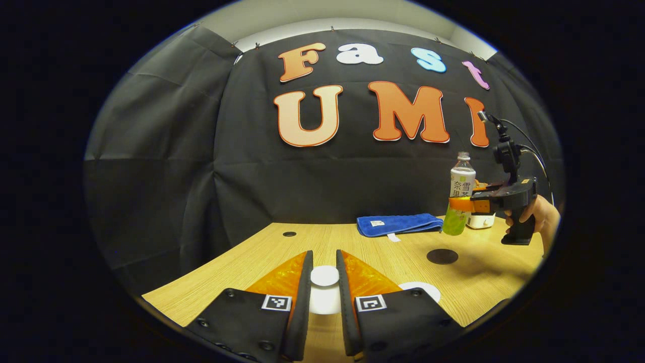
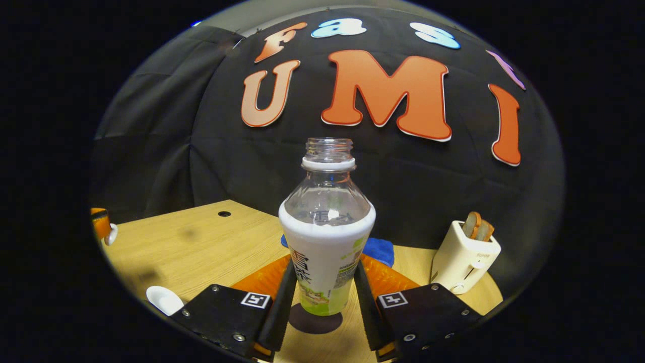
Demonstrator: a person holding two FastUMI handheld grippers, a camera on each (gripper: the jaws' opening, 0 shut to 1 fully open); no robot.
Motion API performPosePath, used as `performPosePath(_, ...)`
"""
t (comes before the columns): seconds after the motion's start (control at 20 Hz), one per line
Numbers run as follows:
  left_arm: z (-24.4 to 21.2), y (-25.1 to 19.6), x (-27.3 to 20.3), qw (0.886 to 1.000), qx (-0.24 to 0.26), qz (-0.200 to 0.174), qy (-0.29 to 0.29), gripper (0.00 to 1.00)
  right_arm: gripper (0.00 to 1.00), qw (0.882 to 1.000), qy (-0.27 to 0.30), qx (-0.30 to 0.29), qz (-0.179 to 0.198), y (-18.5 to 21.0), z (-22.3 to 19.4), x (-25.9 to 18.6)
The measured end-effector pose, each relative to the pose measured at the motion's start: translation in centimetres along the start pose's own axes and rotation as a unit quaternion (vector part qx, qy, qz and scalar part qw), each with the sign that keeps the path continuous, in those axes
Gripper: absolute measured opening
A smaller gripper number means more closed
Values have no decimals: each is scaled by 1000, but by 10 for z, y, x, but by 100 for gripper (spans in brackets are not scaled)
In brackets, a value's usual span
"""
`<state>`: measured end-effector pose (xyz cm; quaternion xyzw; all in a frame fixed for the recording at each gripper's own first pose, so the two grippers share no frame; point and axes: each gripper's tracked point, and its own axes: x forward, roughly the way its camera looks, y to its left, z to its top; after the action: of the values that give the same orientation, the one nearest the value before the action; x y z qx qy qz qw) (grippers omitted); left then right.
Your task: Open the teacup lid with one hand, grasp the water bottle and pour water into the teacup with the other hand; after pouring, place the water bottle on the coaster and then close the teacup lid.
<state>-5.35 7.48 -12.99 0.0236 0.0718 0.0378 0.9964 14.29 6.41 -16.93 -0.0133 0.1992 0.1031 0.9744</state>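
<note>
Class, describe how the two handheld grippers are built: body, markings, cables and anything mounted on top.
Each gripper has a black body fixed with screws and a square black-and-white marker tag on each finger mount. The right gripper has a black pistol-style handle, a small device on a stalk on top, and thin cables trailing behind. The left gripper shows matching tags.

Black cloth wall (image 1: 166,166) behind wooden table (image 1: 242,262)

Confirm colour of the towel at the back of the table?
Blue towel; clearest in the left gripper view.
</note>
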Motion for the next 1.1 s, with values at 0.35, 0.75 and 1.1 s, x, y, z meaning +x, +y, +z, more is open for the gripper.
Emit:
performPosePath(0.35, -5, -1, 0, 1000, -2, 2, 5, 32, 64, 999, 48, 22, 15, 1, -45, 19)
performPosePath(0.75, -14, -2, 1, 1000, 2, -1, 16, 32, 64, 997, 79, 26, 4, -2, -81, 34)
performPosePath(1.1, -11, -18, 7, 1000, -5, -19, 11, 31, 69, 997, 79, 22, -6, -5, -80, 37)
